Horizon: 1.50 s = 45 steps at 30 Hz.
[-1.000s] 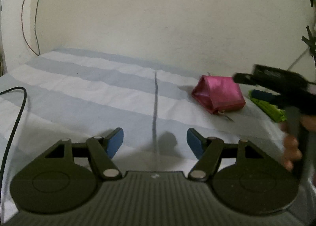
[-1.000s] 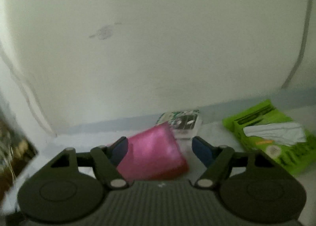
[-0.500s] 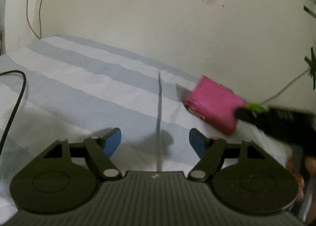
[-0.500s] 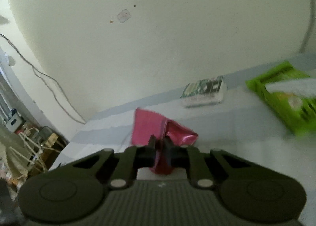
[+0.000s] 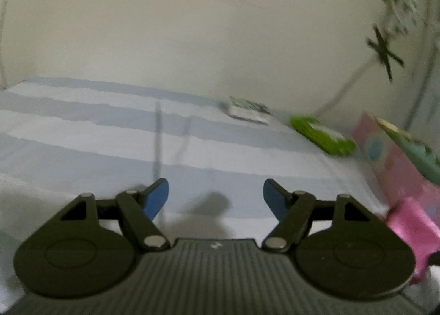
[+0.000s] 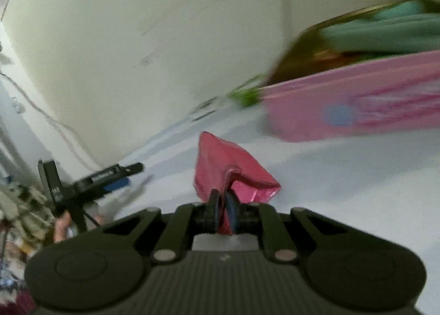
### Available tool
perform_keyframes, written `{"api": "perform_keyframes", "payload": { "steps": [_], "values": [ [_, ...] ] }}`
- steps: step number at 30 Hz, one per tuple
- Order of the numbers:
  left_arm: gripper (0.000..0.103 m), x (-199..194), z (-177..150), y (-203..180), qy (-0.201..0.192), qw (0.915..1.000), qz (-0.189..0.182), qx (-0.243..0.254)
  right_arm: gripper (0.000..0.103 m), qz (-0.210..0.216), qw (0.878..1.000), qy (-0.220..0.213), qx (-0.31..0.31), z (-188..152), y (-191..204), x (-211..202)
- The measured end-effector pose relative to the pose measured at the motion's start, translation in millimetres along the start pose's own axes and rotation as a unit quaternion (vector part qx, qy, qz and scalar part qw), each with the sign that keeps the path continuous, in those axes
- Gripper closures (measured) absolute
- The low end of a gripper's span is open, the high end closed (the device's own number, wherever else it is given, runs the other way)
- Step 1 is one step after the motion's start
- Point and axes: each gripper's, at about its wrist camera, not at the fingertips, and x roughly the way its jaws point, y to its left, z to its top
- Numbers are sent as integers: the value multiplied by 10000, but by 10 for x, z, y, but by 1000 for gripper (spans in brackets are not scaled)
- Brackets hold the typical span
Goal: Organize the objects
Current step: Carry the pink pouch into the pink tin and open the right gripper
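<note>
Pink pouch (image 6: 228, 166) is pinched at its near edge by the right gripper (image 6: 224, 213), jaws clamped tight, above the striped bedsheet (image 5: 82, 133). Just beyond stands a pink box (image 6: 357, 106). Left gripper (image 5: 216, 196) is spread with nothing between its blue pads (image 5: 156, 196); green packet (image 5: 321, 133) lies ahead

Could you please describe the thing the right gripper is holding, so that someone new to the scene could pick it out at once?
Start from the striped bedsheet below the pale wall, then find the big pink box at its right side. In front of that box, the right gripper is shut on a small pouch. Unlike the paler, rigid box, the pouch is shiny, deep pink and crumpled.
</note>
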Motion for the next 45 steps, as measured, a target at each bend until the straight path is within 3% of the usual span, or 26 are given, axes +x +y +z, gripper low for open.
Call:
{"api": "perform_keyframes", "payload": {
  "steps": [4, 6, 8, 11, 15, 20, 22, 23, 24, 29, 35, 37, 41, 45],
  "values": [
    [26, -52, -48, -506, 128, 9954, -773, 554, 84, -901, 9934, -706, 61, -157, -274, -615],
    [26, -117, -66, -866, 106, 9883, -1182, 960, 78, -1037, 9895, -977, 245, -197, -399, -791],
    [26, -168, -84, -1201, 155, 9783, -1600, 1309, 78, -899, 9891, -1066, 465, -211, -460, -860],
    [26, -232, -177, -1610, 286, 9601, -2102, 1820, 78, -835, 9903, -1080, 254, -246, -417, -851],
    [26, -242, -358, -1957, 424, 9411, -2372, 2373, 75, -614, 9931, -1000, 9, -301, -372, -801],
    [28, -93, -538, -2148, 796, 9330, -2517, 2444, 75, -399, 9954, -871, -62, -314, -419, -687],
    [42, -49, -550, -2165, 947, 9292, -2740, 2291, 76, -367, 9964, -759, -92, -324, -435, -584],
    [43, -52, -549, -2185, 1029, 9267, -2834, 2241, 81, -418, 9960, -778, -131, -338, -435, -549],
    [43, -79, -548, -2215, 979, 9298, -2725, 2274, 87, -488, 9954, -807, -191, -351, -418, -546],
    [43, -269, -292, -2335, 515, 9326, -2667, 2375, 87, -445, 9898, -1230, -566, -202, -292, -629],
    [43, -227, 234, -2672, -150, 9342, -2587, 2450, 86, -703, 9724, -1875, -1195, 300, -149, -622],
    [44, -82, 318, -2789, -221, 9379, -2466, 2428, 86, -792, 9704, -1916, -1242, 495, -207, -507],
    [44, 279, 334, -3001, 29, 9369, -2536, 2408, 90, -903, 9690, -1767, -1473, 726, -258, -169],
    [39, 396, 361, -3027, -14, 9460, -2231, 2350, 86, -1256, 9641, -1645, -1664, 792, -309, 98]
  ]
}}
